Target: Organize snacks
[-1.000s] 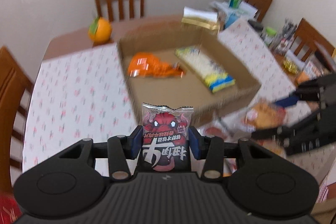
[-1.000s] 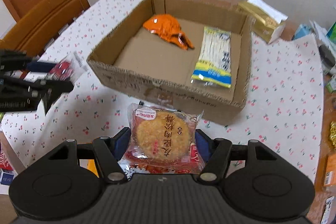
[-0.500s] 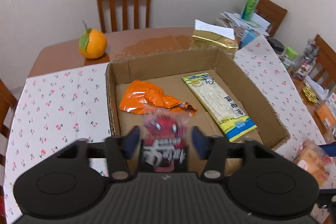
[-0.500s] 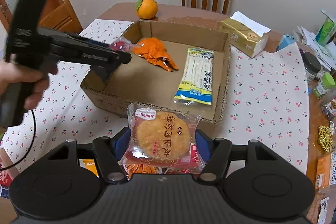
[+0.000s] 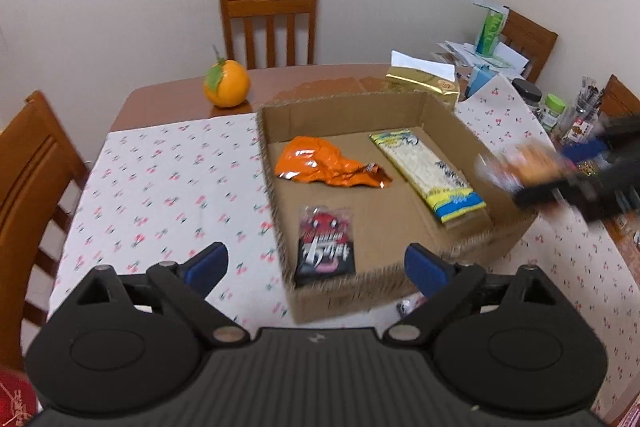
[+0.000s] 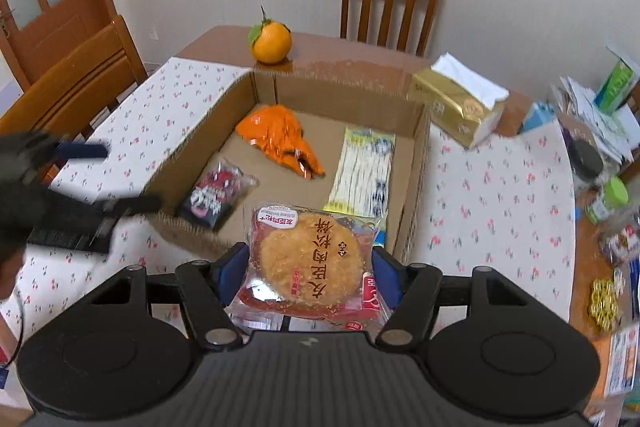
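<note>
Gaping left claw (image 5: 316,267) above cardboard box (image 5: 452,115)

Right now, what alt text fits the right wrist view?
The right gripper holds a round packaged pastry near a cardboard box containing three snack packets. The open left gripper is at the left, and an orange sits beyond.

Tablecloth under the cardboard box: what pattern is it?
White tablecloth with small red cherry prints, clearest in the left wrist view beside the box.
</note>
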